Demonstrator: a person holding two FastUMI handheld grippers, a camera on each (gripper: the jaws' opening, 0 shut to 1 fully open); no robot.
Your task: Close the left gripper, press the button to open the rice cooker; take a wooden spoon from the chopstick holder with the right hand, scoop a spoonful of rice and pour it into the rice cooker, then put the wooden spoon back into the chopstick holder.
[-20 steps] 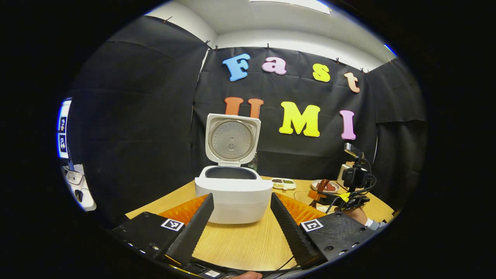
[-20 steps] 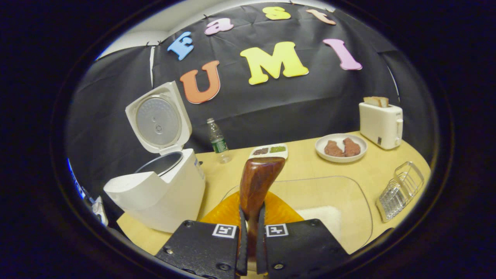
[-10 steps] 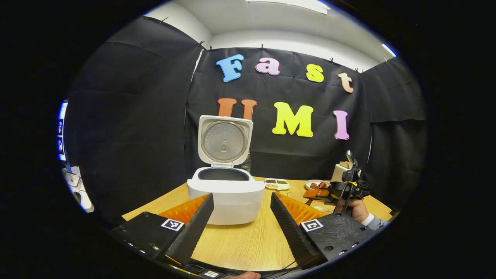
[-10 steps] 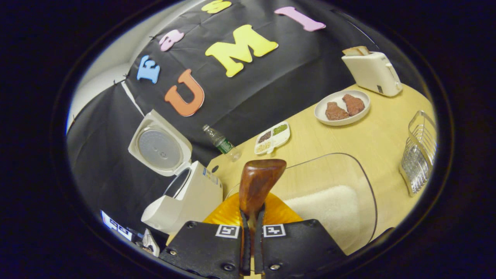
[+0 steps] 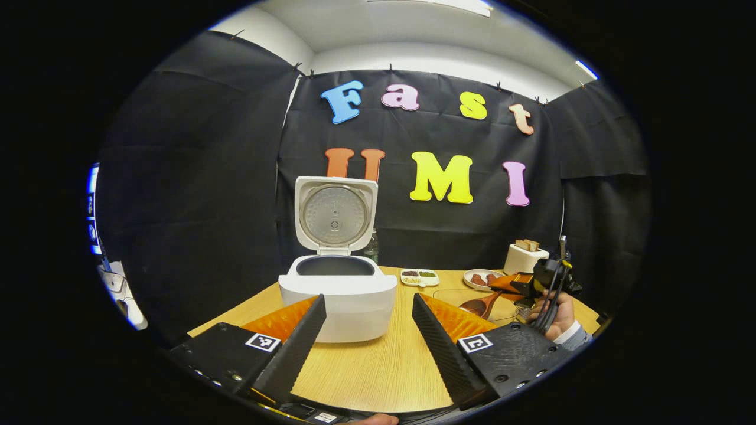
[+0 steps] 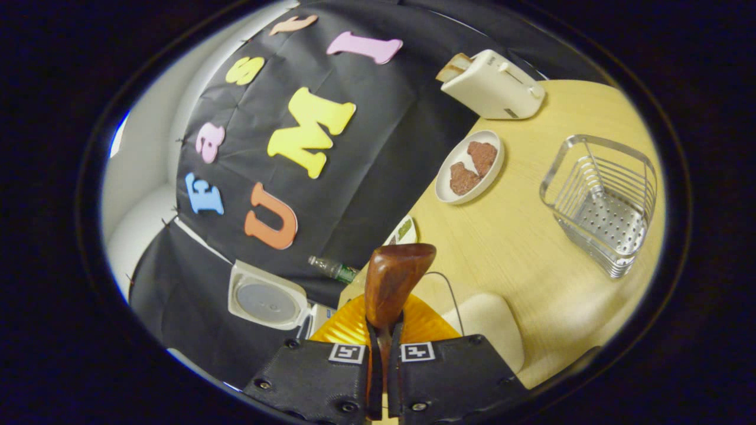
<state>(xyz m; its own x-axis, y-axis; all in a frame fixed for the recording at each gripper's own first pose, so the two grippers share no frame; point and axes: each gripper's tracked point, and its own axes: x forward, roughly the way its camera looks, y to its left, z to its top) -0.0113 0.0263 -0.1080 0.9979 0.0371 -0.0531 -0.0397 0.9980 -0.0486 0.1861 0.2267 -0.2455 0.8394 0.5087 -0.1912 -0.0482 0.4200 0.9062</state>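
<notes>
While right gripper (image 6: 383,378) clamps wooden spoon (image 6: 393,283) | left gripper (image 5: 367,336) spread wide | no legible labels

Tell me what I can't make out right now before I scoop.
- Rice cooker pot contents: left gripper view, front rim hides the inside.
- Wooden spoon bowl, loaded or not: right gripper view shows its back only; in left gripper view it is too small.
- Rice in the clear tray: right gripper view, partly behind the right gripper.

No text, label or number can be read anywhere
</notes>
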